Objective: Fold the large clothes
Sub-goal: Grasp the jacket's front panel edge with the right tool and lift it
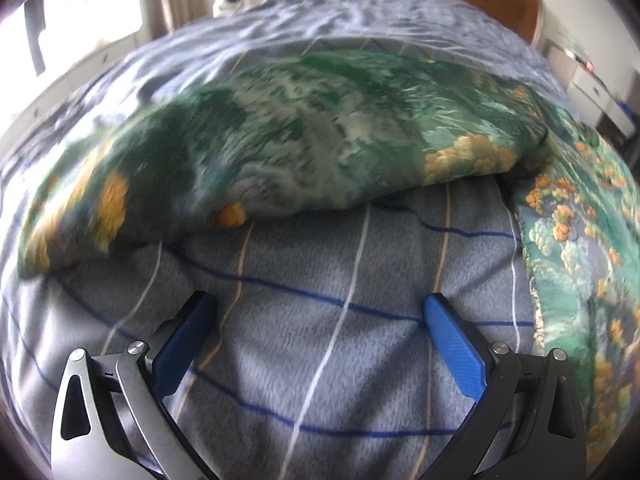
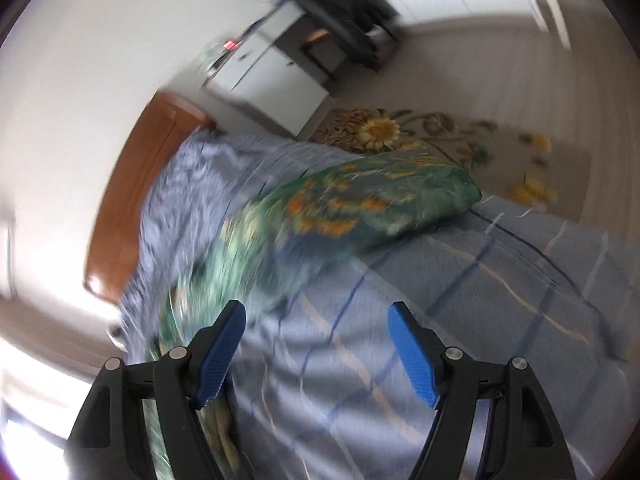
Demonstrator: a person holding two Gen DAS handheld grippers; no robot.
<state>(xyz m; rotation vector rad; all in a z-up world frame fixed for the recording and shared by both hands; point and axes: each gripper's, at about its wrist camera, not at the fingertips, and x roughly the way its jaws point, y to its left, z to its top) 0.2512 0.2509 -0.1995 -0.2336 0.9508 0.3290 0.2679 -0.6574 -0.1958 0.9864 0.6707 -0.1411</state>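
A green cloth [image 1: 288,136] with orange and pale flower prints lies on a bed [image 1: 400,12], spread over a grey-blue blanket [image 1: 320,320] crossed by thin white, tan and dark blue lines. In the left wrist view the cloth is folded back on itself into a thick band across the middle of the bed, and another part of it runs down the right side toward the near edge. The left gripper [image 1: 318,310] hangs over the bare blanket just short of the fold, its jaws wide apart and holding nothing. The right gripper [image 2: 318,314] also has its jaws apart and empty; below it lie the blanket and, by its left finger, an edge of the cloth, though this view is blurred. Behind the bed stands a wooden headboard [image 2: 132,200], with a flowered rug [image 2: 440,140] on the floor beside it.
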